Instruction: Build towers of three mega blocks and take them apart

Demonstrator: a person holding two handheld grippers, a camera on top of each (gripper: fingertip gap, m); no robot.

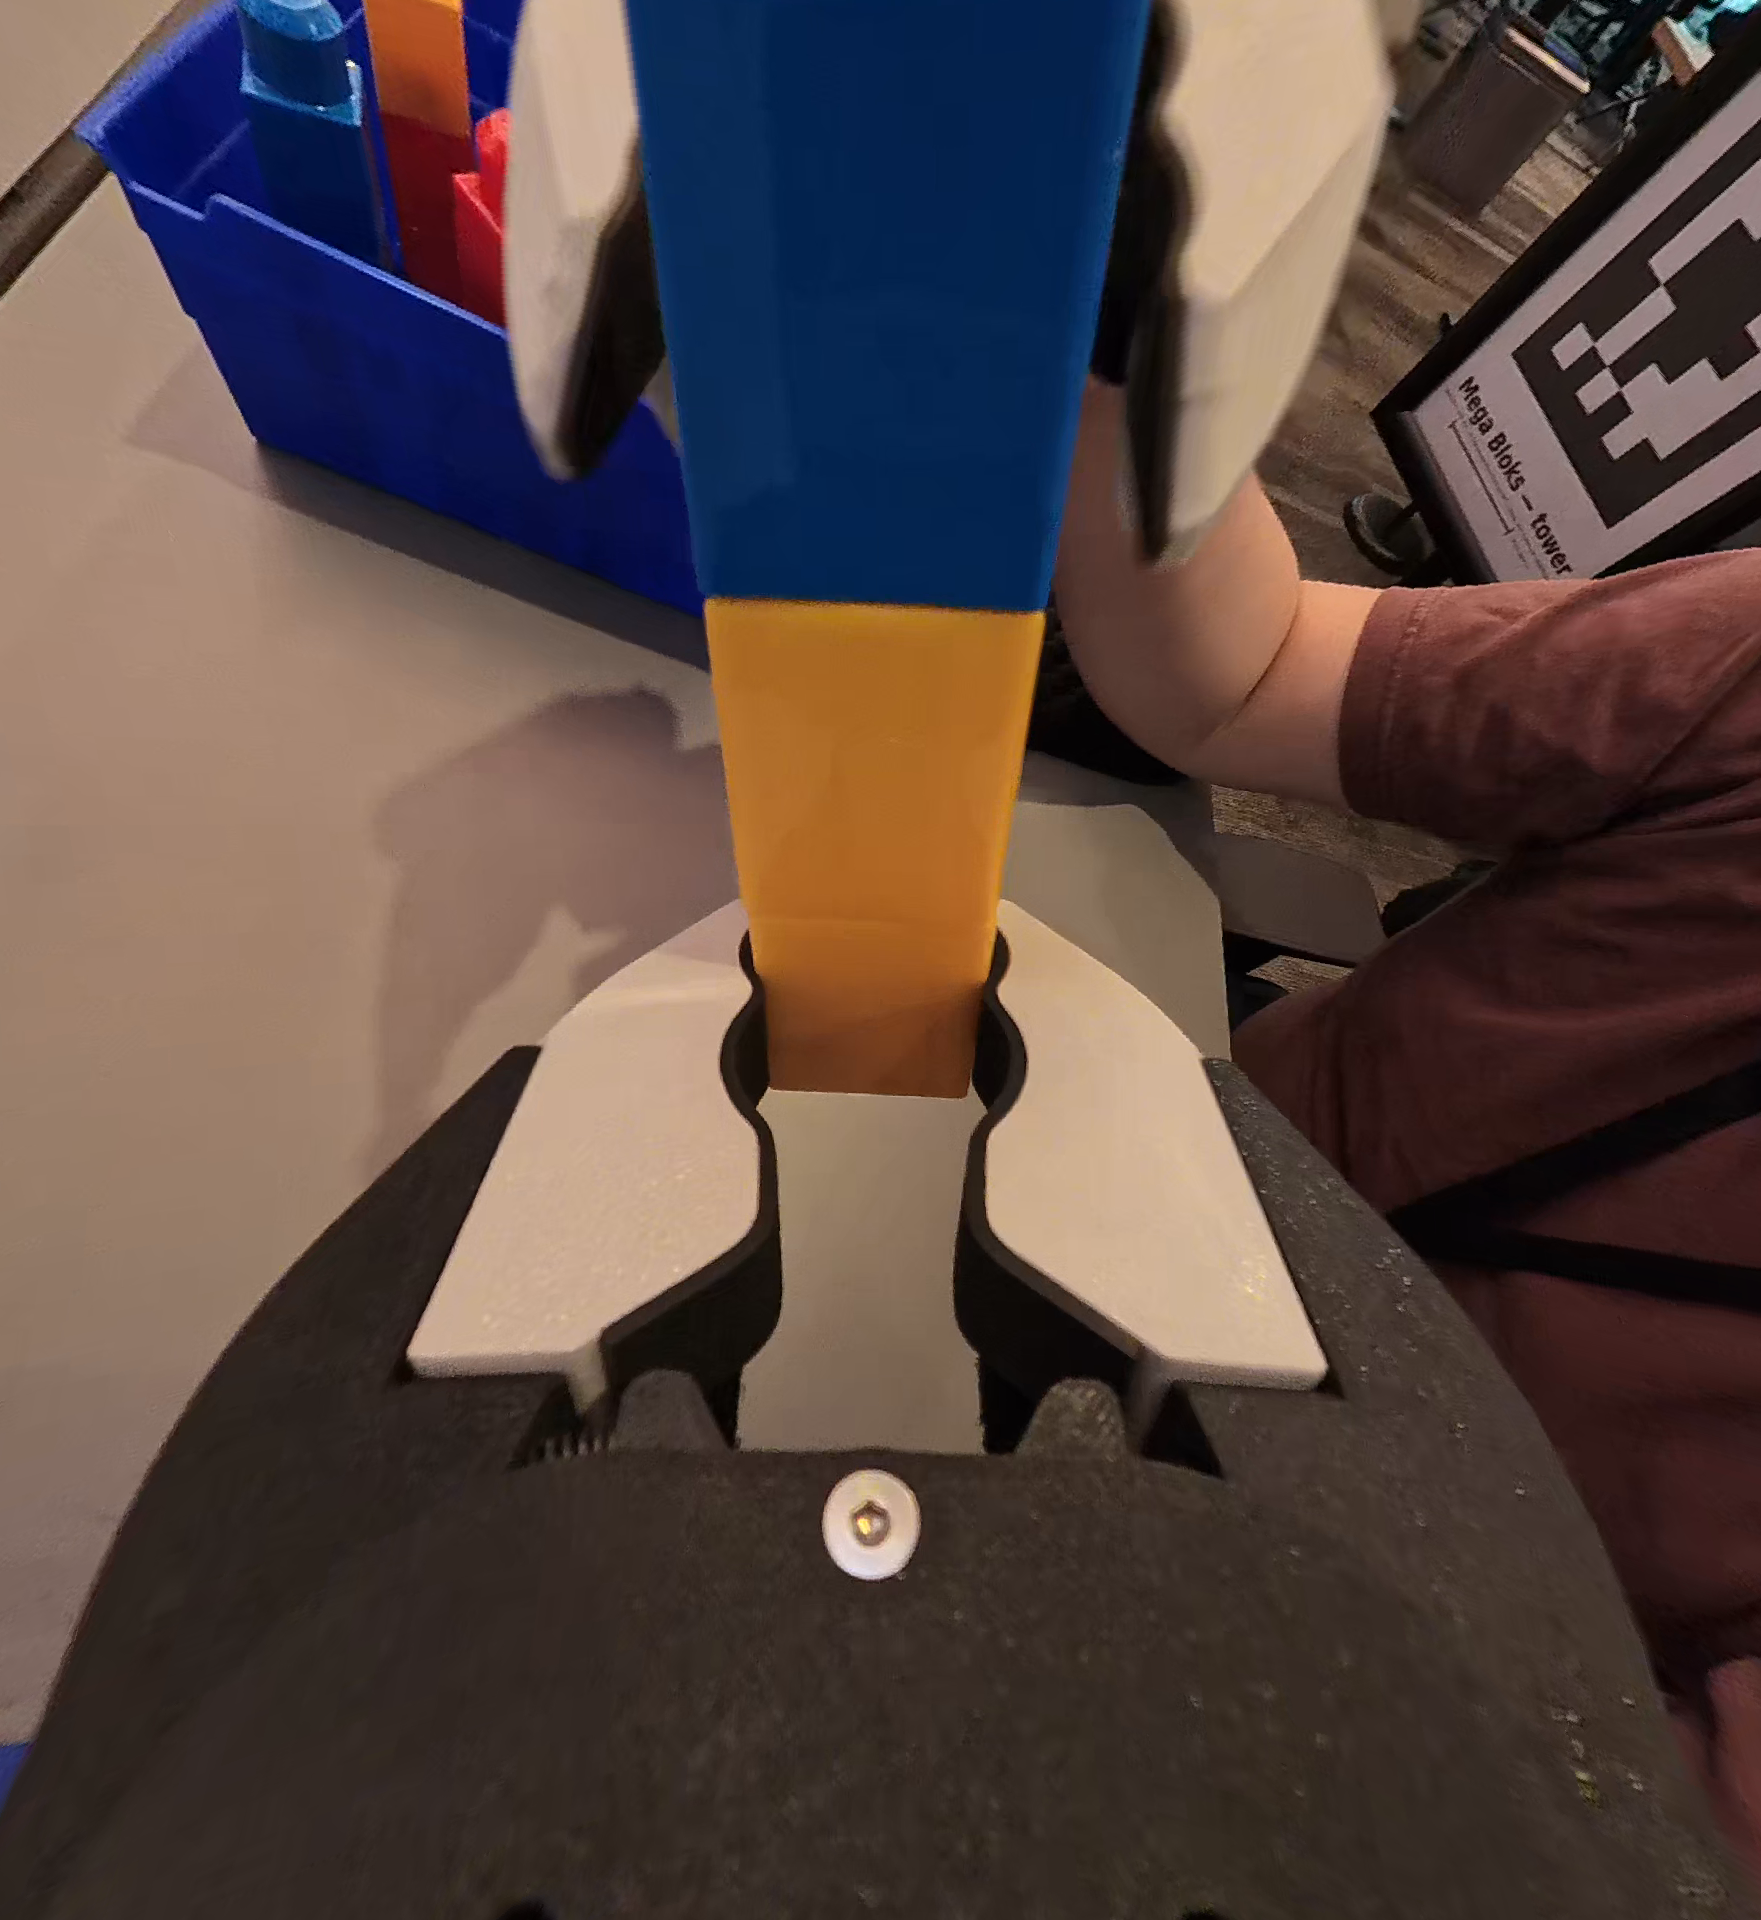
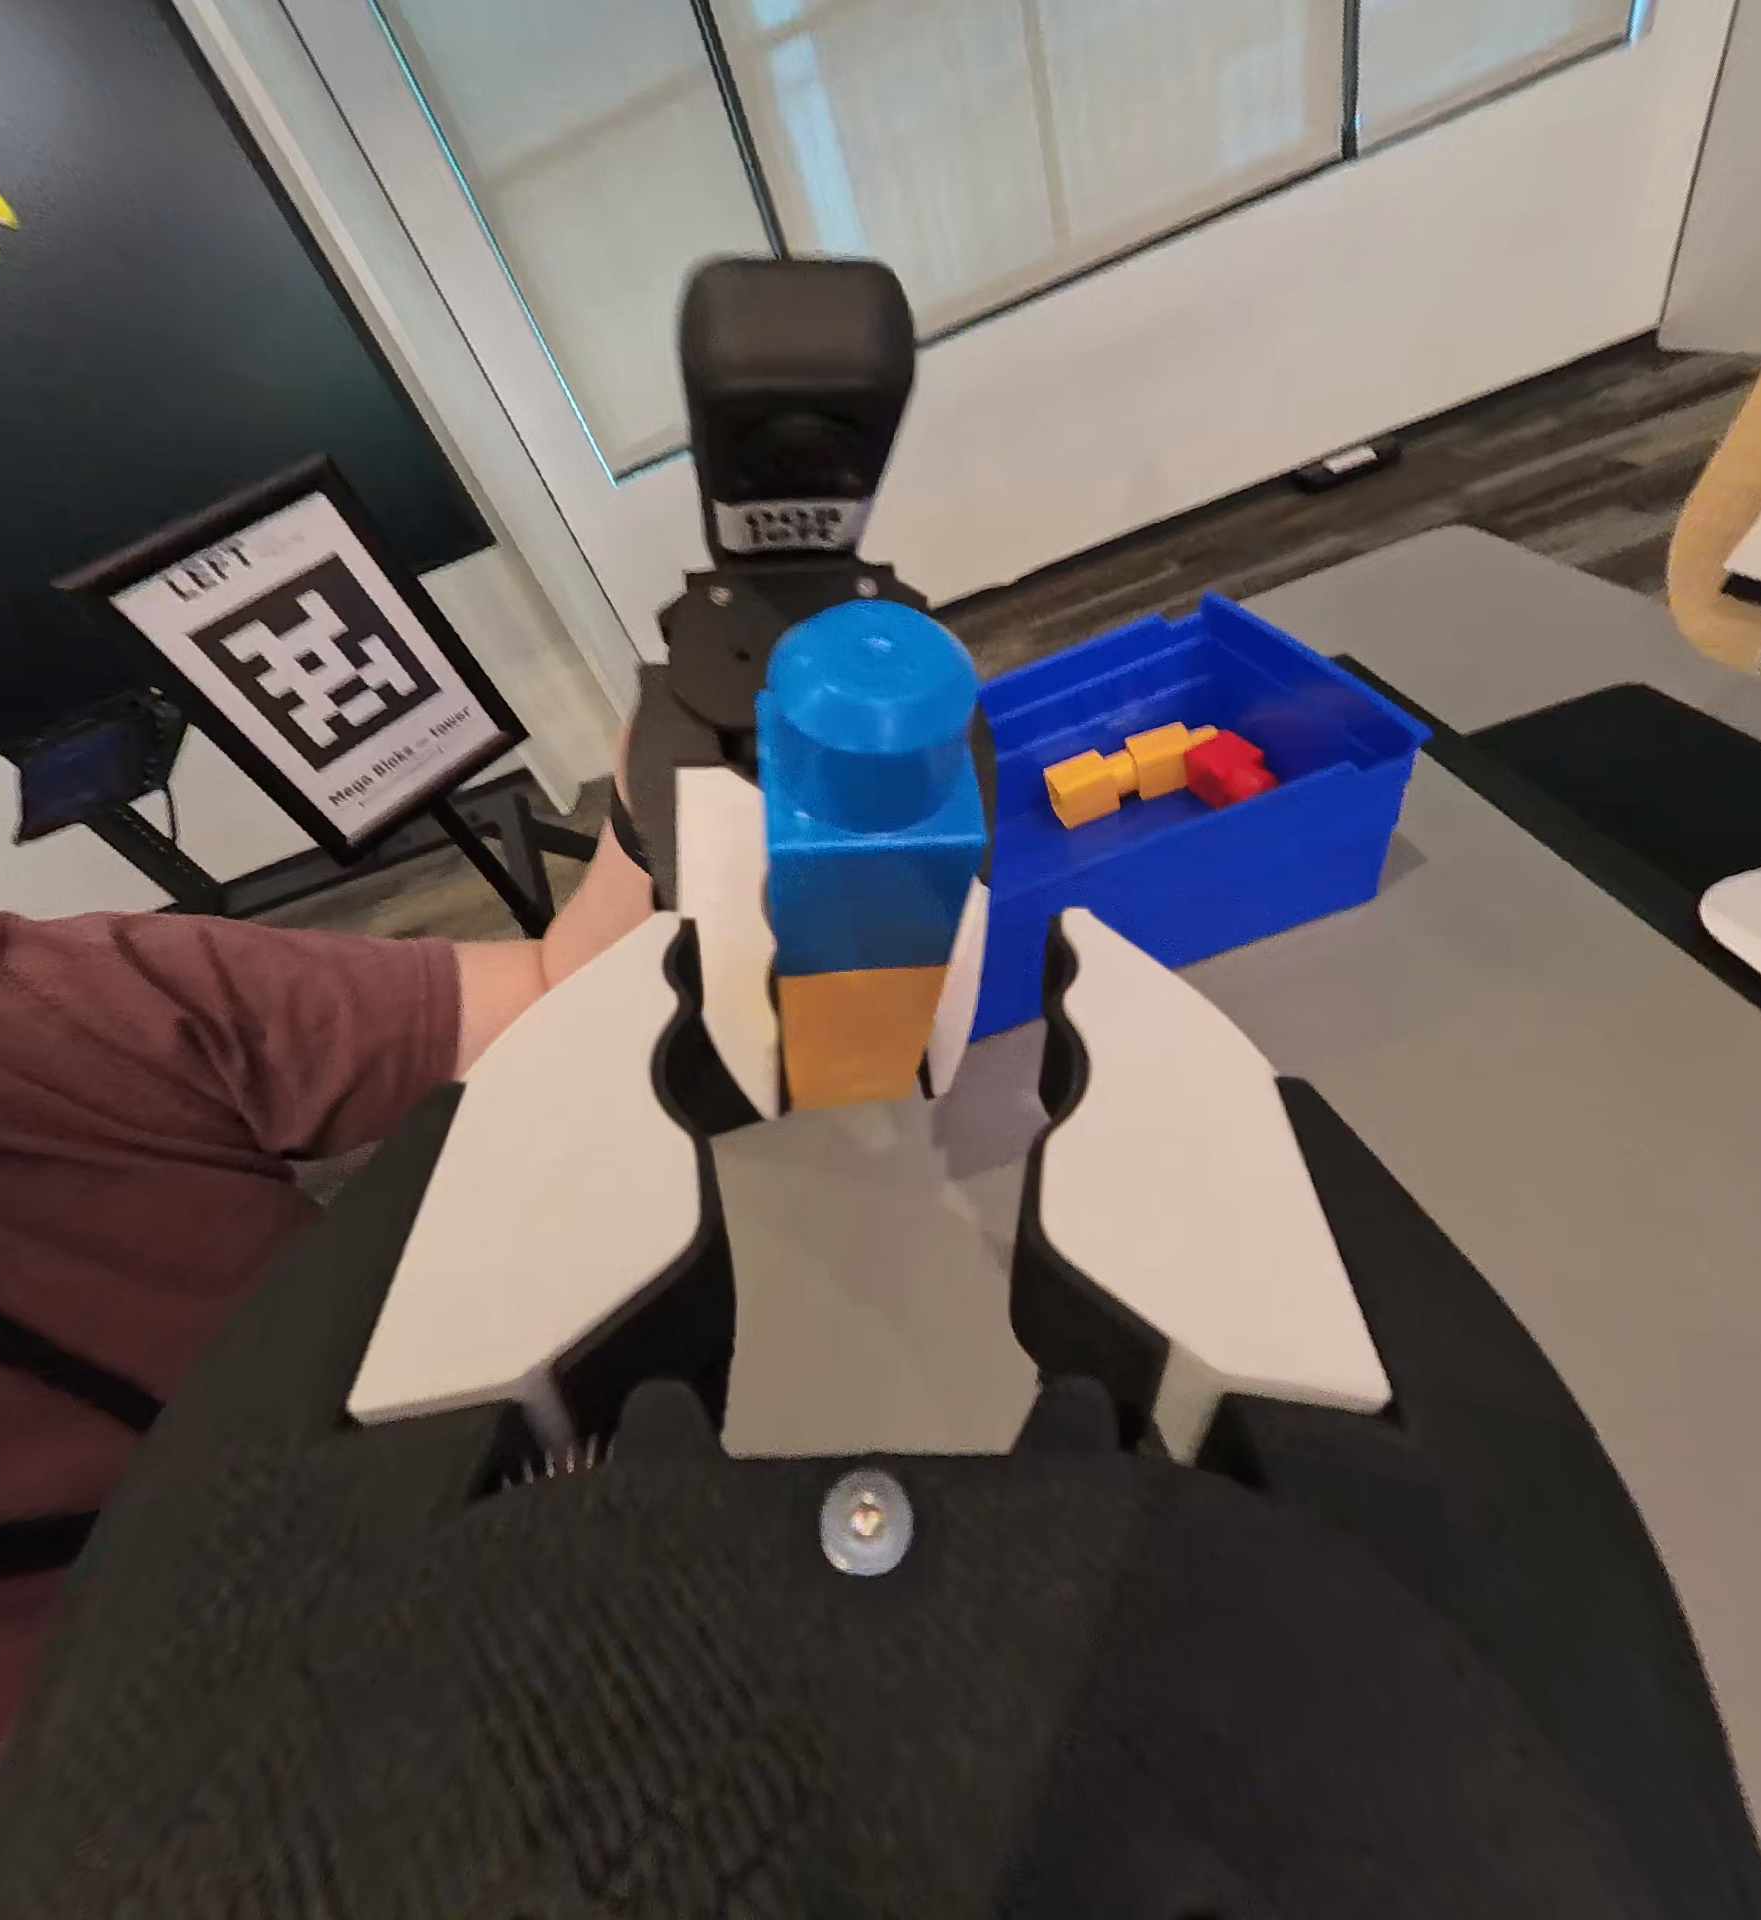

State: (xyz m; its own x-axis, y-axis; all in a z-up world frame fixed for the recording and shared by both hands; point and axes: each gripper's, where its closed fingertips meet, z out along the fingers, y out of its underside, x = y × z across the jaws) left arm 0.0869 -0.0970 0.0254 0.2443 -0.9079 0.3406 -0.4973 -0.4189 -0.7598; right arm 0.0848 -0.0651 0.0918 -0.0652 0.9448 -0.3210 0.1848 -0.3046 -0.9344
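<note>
Left wrist view: the left gripper (image 1: 871, 1013) clamps the orange block (image 1: 871, 831) at the foot of a two-block stack, both pads pressed to its sides, with the blue block (image 1: 886, 312) mounted above it and held clear of the grey table (image 1: 180, 779). The right gripper (image 2: 868, 1023) stands with its fingers spread wide on either side of the blue block, gripping nothing; gaps show between its pads and the plastic. Behind, a blue bin (image 2: 1271, 883) holds two more orange blocks and a red one, with further pieces standing in its near end.

From here the danger, as it looks from the room, lies in the single grip low on the stack. The blue block is held only by its press-fit onto the orange one, so a bump from the spread right fingers could lever it sideways and pop it loose onto the table. If the right gripper closes off-centre, the twist could also turn the orange block within the left pads. A third block is not yet on this stack.
</note>
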